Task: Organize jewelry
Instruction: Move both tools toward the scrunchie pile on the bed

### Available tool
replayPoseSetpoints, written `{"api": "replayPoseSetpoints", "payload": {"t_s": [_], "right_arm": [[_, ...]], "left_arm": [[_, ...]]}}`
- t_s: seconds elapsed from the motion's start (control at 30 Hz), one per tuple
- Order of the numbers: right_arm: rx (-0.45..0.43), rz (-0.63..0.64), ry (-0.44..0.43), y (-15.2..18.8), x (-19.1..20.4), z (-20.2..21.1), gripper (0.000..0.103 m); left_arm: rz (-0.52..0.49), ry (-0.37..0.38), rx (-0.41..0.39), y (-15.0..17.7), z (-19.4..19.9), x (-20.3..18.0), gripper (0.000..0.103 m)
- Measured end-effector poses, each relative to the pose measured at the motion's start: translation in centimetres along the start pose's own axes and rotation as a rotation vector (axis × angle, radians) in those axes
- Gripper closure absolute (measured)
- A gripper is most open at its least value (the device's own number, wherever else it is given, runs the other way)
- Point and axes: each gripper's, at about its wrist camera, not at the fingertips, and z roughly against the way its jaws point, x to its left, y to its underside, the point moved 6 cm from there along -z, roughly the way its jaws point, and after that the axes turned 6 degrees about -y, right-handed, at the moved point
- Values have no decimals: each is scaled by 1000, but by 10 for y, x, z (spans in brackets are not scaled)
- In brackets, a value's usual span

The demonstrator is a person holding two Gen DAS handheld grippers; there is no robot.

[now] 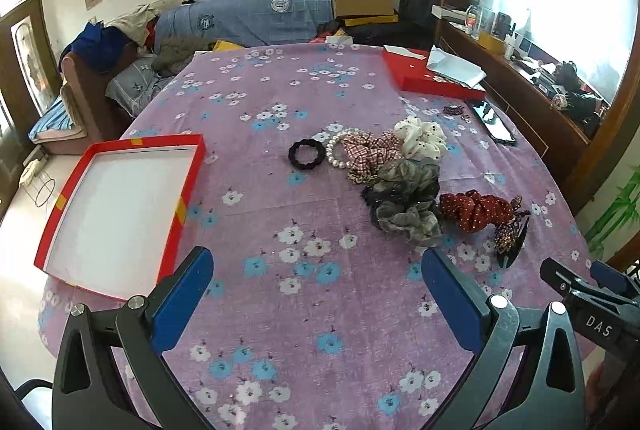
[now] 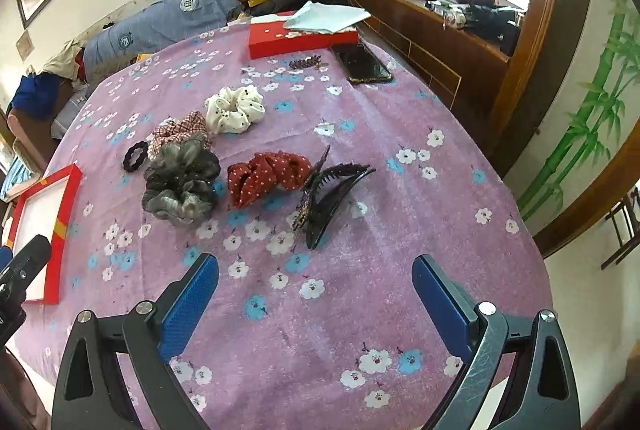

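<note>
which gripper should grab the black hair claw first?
Right, probably. The black hair claw lies just ahead of the open right gripper; for the left gripper, also open, it sits far off to the right.

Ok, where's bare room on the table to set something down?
Free: the cloth between the red tray and the black hair tie, and the near stretch below the hair claw. Crowded: the scrunchie pile.
</note>
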Motion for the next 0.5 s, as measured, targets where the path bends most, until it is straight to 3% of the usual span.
{"api": "replayPoseSetpoints", "payload": {"t_s": [0.5], "right_arm": [[-19, 11, 32, 1, 21, 9, 4]], "left_arm": [[1, 16, 53, 6, -7, 20, 0]]}}
